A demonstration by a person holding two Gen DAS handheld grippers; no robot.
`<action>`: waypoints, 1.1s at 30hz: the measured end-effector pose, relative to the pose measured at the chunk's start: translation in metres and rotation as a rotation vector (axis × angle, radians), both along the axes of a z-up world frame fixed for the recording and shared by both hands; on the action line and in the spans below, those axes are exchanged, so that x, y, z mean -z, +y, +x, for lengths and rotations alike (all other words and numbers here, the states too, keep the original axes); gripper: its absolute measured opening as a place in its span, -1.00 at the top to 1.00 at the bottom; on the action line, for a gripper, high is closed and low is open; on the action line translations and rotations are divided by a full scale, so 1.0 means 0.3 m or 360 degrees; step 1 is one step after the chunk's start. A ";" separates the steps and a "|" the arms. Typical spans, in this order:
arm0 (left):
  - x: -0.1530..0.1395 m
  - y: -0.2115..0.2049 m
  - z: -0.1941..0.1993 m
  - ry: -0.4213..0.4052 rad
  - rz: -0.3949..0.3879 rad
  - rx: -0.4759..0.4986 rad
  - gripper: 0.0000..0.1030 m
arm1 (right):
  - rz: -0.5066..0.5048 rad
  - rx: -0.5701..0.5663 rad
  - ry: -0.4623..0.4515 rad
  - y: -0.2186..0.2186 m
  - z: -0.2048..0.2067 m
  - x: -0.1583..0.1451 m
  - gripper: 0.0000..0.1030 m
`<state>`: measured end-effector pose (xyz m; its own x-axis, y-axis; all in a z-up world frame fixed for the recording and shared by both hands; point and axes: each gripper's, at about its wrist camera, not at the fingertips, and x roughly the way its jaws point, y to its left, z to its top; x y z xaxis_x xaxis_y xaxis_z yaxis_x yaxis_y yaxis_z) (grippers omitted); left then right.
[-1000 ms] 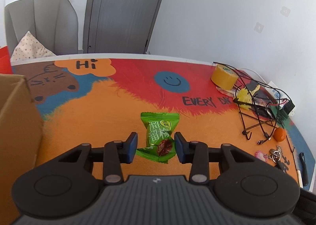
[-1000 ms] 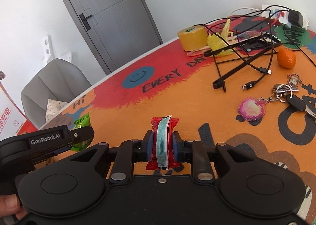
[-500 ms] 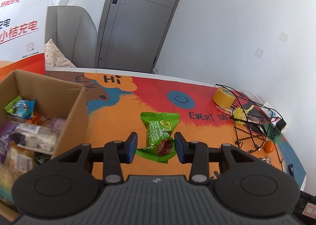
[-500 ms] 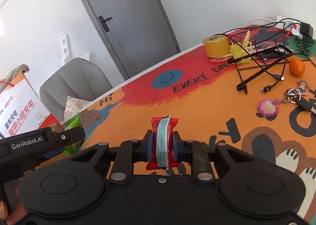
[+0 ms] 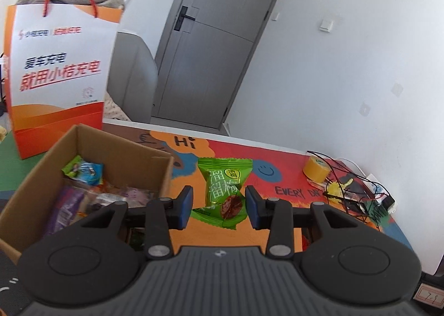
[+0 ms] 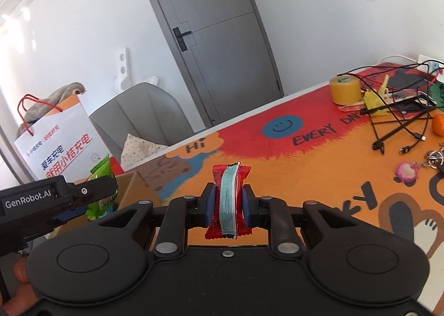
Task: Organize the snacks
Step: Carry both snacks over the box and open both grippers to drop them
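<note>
My left gripper (image 5: 219,202) is shut on a green snack packet (image 5: 224,191) and holds it in the air just right of an open cardboard box (image 5: 155,166) that holds several snack packets. The green packet (image 6: 101,194) and the left gripper (image 6: 91,194) also show at the left of the right wrist view, over the box (image 6: 136,188). My right gripper (image 6: 227,205) is shut on a red snack packet (image 6: 229,202) with a pale green seam, held above the orange table mat.
An orange and white paper bag (image 5: 58,77) stands behind the box. A yellow tape roll (image 6: 345,90), a black wire stand with cables (image 6: 394,116), a tangerine (image 6: 438,124) and keys (image 6: 433,160) lie at the right. A grey chair (image 6: 144,119) stands behind the table.
Both grippers have risen and swung left, each still holding its packet. The cardboard box and the paper bag have come fully into the left wrist view.
</note>
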<state>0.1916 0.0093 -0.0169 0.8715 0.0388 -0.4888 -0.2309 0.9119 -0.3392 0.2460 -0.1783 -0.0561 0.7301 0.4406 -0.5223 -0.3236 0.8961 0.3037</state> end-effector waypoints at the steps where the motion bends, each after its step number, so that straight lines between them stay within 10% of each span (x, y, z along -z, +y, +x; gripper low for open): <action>1: -0.002 0.017 -0.010 -0.0002 -0.0009 -0.0006 0.23 | 0.0001 -0.0008 -0.0011 0.013 -0.006 -0.007 0.58; 23: 0.053 0.350 -0.149 0.0127 -0.0088 -0.0153 0.22 | -0.0074 -0.0231 -0.0101 0.387 -0.099 -0.076 0.58; 33: 0.040 0.406 -0.213 0.0137 -0.0072 -0.0208 -0.10 | -0.0102 -0.0357 -0.0074 0.516 -0.131 -0.061 0.58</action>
<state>0.1276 0.1312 -0.0289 0.8151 0.1254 -0.5655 -0.3766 0.8565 -0.3528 0.2066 -0.0236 -0.0378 0.6417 0.5615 -0.5224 -0.5290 0.8172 0.2286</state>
